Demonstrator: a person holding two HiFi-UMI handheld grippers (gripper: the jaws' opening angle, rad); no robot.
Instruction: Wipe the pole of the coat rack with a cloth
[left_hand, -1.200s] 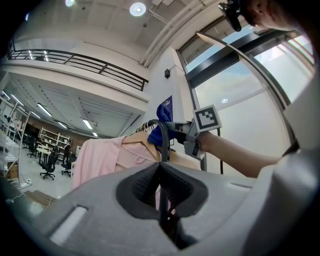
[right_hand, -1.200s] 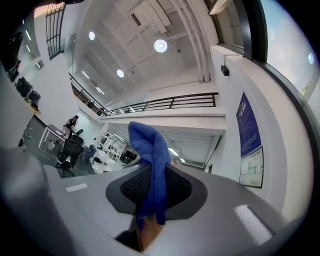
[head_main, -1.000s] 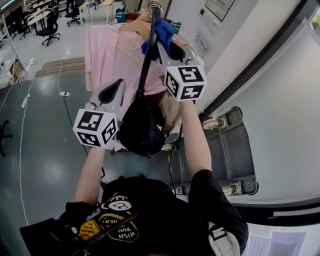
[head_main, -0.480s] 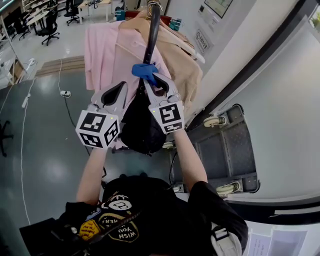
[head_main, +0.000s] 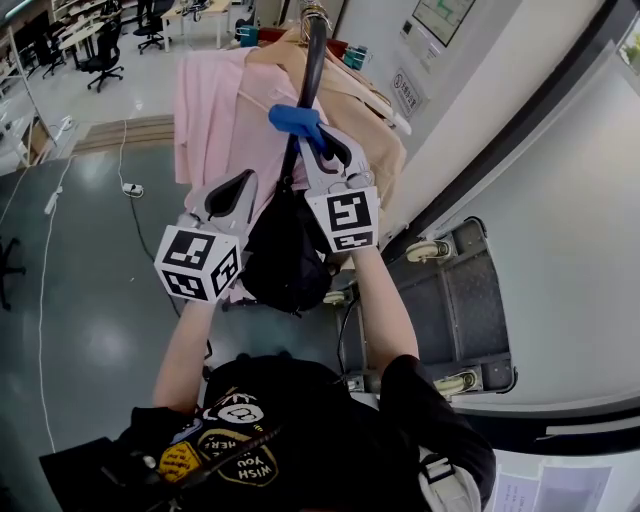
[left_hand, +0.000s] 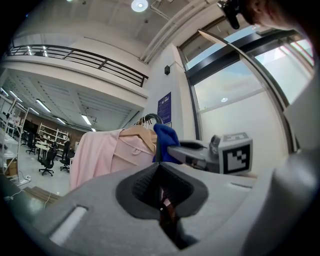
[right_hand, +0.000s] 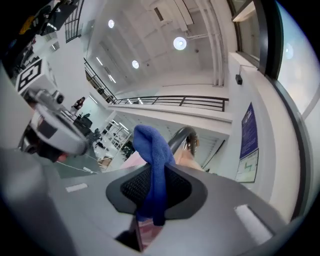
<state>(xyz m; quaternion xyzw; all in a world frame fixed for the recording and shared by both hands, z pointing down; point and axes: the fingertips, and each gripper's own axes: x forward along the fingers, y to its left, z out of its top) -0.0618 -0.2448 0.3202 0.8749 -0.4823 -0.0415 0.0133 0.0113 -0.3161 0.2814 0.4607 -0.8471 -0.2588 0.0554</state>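
The pink shirt (head_main: 215, 110) and the beige garment (head_main: 368, 125) are seen hung at the top of the coat rack, with the dark pole (head_main: 313, 60) running up between them. A black bag (head_main: 285, 255) is hung lower on the pole. The left gripper (head_main: 238, 185) is held just left of the pole, jaws pressed together on nothing. The right gripper (head_main: 318, 145) is clamped on the blue cloth (head_main: 293, 118), which is pressed against the pole's upper part, above the bag.
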